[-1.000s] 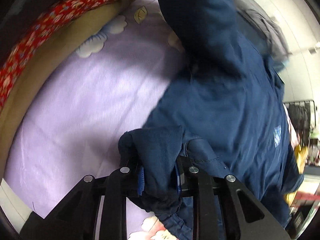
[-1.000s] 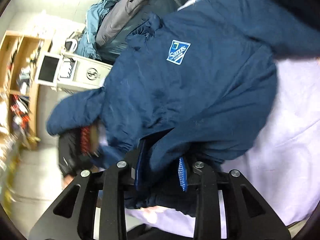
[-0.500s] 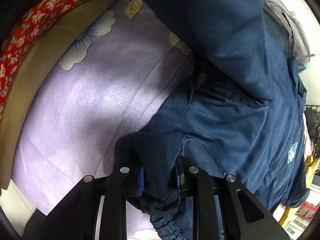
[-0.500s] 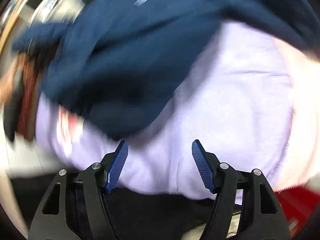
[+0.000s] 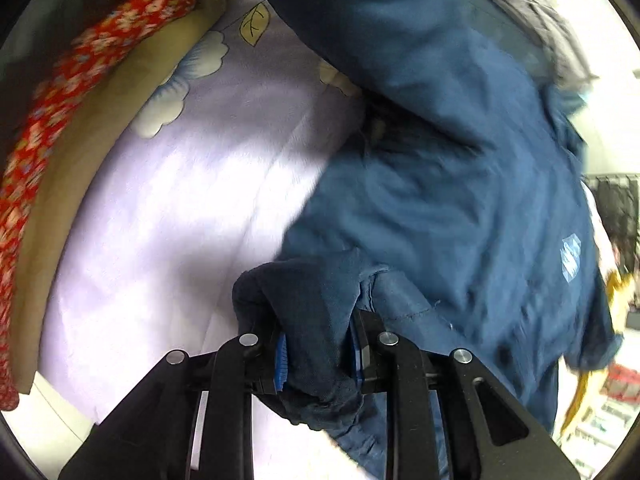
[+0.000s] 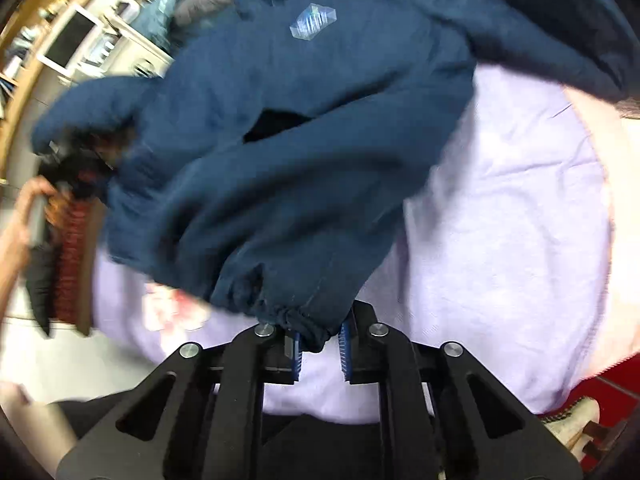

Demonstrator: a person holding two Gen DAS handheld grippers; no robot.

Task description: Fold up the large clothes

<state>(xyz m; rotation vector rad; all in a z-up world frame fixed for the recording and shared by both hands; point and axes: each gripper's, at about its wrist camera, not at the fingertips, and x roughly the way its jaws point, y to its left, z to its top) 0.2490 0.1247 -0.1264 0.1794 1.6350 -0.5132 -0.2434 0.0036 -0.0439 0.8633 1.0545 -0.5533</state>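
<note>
The left gripper [image 5: 318,354] was clamped on a thick bunch of the navy jacket [image 5: 440,200], its jaws only a little apart with cloth filling the gap. The right gripper [image 6: 320,346] had shut on the gathered elastic hem at the near edge of the bed [image 6: 500,240]. The jacket lay rumpled across the lilac sheet [image 5: 192,208], logo side up, reaching toward the far edge. To fold it well, both grips should probably lift together, draw the cloth taut and level, then lay it over without bunching.
</note>
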